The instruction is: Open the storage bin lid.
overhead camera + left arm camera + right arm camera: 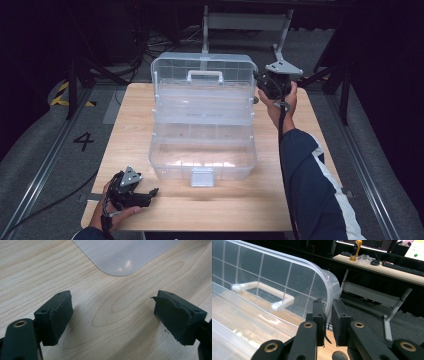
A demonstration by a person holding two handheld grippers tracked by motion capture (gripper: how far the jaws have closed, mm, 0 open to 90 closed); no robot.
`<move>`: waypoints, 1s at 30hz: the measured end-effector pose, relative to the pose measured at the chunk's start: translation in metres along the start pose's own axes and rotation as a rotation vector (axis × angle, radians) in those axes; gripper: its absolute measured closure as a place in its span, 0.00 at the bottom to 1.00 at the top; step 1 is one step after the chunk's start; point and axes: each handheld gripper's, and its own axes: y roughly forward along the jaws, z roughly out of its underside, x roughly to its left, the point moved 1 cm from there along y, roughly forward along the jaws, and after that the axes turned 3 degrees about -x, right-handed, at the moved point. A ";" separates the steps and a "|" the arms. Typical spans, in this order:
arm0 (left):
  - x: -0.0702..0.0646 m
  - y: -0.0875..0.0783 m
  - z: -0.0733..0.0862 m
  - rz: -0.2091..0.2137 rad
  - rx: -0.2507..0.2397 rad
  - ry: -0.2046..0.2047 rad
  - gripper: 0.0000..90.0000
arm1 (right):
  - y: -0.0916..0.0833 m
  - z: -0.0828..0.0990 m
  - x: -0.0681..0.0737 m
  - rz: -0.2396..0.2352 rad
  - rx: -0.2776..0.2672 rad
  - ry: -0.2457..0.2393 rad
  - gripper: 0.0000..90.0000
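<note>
We see the right arm stretched up the tabletop (125, 140), its right hand-held gripper (261, 83) at 2 o'clock, jaws clamped narrow on the rim of the raised lid (322, 277) of the clear plastic box (202, 165), which sits mid-tabletop. The left hand-held gripper (152, 192) rests low at 7 o'clock, jaws wide, nothing between them. The right gripper view alone shows the pads (320, 320) pinching the lid edge; the left gripper view adds bare wood grain and one rounded box corner.

Clear plastic tiered storage box (202, 150) mid-frame, opened; lid with white handle (205, 76) upright at upper centre.
</note>
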 end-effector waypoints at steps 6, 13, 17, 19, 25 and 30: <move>0.000 0.000 0.000 0.003 -0.003 0.000 0.18 | 0.005 0.000 -0.001 -0.001 0.007 -0.003 0.91; 0.000 0.001 -0.001 0.002 -0.002 -0.003 0.17 | 0.009 0.000 -0.003 -0.001 0.015 -0.001 0.91; 0.001 0.001 -0.001 -0.002 -0.001 0.008 0.17 | 0.010 0.000 -0.003 0.001 0.020 -0.003 0.90; 0.001 0.001 -0.001 0.001 -0.002 0.003 0.17 | 0.011 0.000 -0.004 0.001 0.020 -0.001 0.90; 0.001 0.001 -0.001 -0.003 -0.002 0.012 0.17 | 0.016 0.001 -0.006 -0.007 0.020 0.015 0.90; 0.000 0.000 0.000 -0.004 0.001 -0.007 0.17 | 0.020 0.002 -0.008 -0.007 0.024 0.014 0.90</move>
